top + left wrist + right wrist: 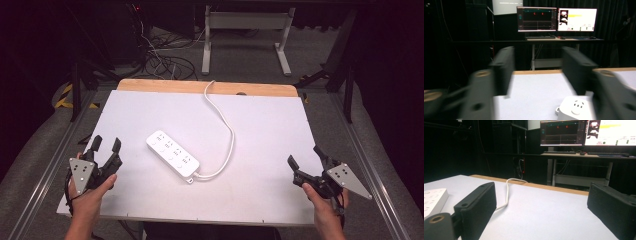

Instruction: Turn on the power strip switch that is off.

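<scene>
Two grippers spread-fingered, power strip (172,159) on table (260,190) between them

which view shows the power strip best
The high view: the whole power strip lies on the table with its cord. The left gripper view catches one end; the right gripper view catches an edge.

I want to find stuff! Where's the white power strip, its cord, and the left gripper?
power strip (172,159), high view, middle of its top face.
cord (230,131), high view, the bend partway along the table.
left gripper (106,145), high view, the gap between its two open tips.
</scene>
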The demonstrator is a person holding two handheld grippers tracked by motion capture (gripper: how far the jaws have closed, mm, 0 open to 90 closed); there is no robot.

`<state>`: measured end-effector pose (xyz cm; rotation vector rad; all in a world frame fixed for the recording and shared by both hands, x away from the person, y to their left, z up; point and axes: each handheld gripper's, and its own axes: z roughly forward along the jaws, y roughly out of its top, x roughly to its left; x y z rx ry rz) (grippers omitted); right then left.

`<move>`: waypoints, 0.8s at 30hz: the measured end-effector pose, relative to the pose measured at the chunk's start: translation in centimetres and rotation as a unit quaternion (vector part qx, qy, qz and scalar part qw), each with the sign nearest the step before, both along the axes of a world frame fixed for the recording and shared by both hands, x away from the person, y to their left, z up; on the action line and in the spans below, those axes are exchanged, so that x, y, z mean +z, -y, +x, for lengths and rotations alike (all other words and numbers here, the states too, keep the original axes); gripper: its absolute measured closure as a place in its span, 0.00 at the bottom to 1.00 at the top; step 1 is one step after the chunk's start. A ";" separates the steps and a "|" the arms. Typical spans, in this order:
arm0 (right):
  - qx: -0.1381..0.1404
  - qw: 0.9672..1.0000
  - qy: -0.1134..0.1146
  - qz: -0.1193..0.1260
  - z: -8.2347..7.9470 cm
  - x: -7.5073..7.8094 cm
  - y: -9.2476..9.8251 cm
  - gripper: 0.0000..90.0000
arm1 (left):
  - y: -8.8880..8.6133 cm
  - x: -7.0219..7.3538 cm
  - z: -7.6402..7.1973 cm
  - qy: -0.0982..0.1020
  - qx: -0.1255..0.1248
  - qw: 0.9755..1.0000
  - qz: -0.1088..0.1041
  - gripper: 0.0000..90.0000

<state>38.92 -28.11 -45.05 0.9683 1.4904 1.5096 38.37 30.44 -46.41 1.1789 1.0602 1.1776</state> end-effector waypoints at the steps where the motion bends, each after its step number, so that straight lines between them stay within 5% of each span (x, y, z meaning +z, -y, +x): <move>1: 0.000 1.000 0.001 0.000 0.0 0.0 0.1 0.10 | 0.0 0.1 0.0 -0.002 -0.005 1.000 -0.005 0.64; 7: -0.004 1.000 0.001 -0.001 -0.3 0.0 0.3 0.10 | -0.1 0.7 -0.2 -0.024 -0.018 0.999 -0.020 1.00; 24: -0.004 1.000 -0.001 -0.001 -0.3 -0.1 0.4 0.11 | 3.6 2.4 0.9 -0.053 -0.084 0.995 0.005 1.00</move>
